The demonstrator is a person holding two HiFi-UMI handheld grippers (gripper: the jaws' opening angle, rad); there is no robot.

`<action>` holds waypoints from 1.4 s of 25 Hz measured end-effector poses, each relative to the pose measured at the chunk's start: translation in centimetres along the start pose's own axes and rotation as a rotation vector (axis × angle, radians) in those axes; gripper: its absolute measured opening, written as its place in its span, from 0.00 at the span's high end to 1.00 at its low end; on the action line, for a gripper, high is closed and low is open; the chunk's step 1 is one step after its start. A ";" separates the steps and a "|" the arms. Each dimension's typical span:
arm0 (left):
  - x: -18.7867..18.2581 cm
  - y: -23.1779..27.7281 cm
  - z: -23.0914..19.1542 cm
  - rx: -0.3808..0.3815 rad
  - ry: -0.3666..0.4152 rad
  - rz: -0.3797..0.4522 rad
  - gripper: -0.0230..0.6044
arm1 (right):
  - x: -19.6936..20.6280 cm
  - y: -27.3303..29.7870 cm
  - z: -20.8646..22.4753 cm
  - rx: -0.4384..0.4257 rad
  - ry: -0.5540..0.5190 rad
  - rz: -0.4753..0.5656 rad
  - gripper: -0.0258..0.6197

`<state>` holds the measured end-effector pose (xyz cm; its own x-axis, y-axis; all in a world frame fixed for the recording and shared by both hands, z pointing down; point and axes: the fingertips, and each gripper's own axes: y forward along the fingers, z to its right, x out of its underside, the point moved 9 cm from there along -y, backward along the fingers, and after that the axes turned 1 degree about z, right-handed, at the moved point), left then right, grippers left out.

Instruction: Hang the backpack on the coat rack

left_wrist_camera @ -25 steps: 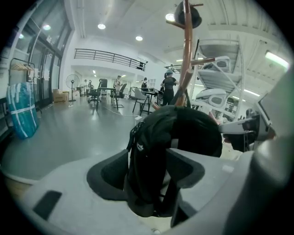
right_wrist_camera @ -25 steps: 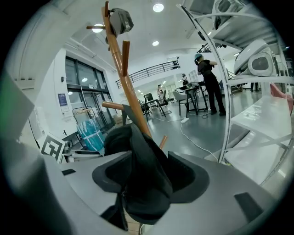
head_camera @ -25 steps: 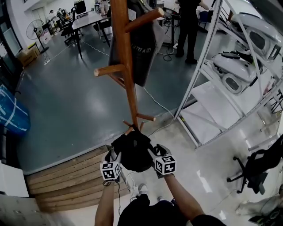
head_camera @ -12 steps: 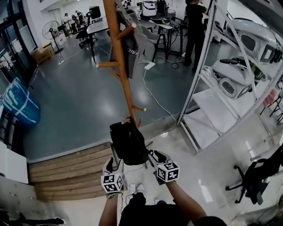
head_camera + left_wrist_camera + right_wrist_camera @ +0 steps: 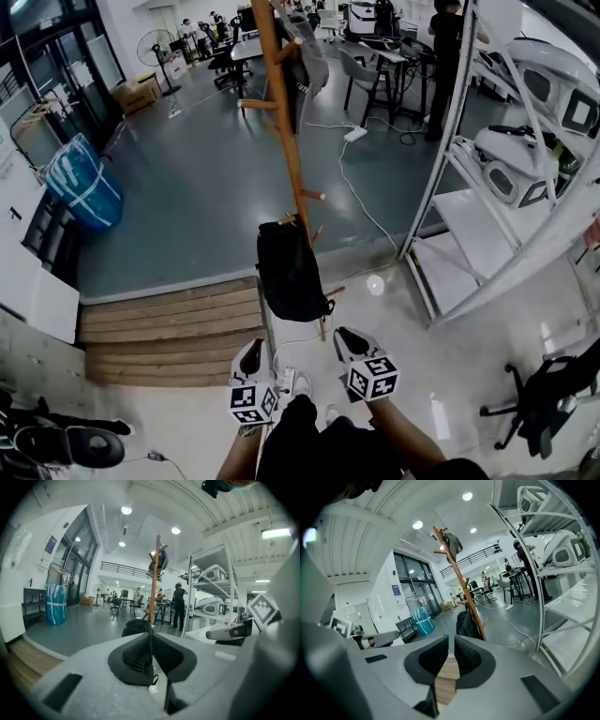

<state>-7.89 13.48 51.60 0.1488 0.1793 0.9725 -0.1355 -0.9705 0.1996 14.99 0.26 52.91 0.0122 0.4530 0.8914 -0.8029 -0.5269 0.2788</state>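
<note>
While the black fabric backpack hangs by its top from a short low peg of the coat rack, soft and rounded against the turned wooden pole, both grippers are held near the person's body, well apart from it. On the left gripper, matt dark ribbed pads sit in a pale grey moulded body; its jaws have just been closing and now meet, with nothing between them. The right gripper has also just been closing, its pads drawn to a thin slit with nothing in it. Each carries a white cube printed with black square markers. The rack is warm brown wood with stubby angled pegs, and a grey garment hangs near its top. Its foot stands by the edge of the slatted wooden steps, where the glossy pale floor meets smooth grey-blue flooring. To the right rises white metal shelving with slanted uprights; a bulging blue bag stands far left
</note>
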 end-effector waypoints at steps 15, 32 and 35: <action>-2.3 -11.4 4.2 -0.002 0.022 0.112 0.93 | 0.4 -8.1 -8.2 -0.016 -0.076 0.029 0.94; 0.4 -14.2 2.3 -0.020 0.053 0.087 0.93 | 3.1 -8.7 -12.8 -0.015 -0.118 0.022 0.94; 0.8 -14.5 2.1 -0.008 0.051 0.067 0.93 | 3.2 -8.7 -13.1 -0.005 -0.125 0.022 0.94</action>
<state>-3.71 27.31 49.28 0.0890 0.1220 0.9885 -0.1519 -0.9792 0.1345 14.22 15.77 48.64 0.0684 0.3482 0.9349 -0.8065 -0.5323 0.2572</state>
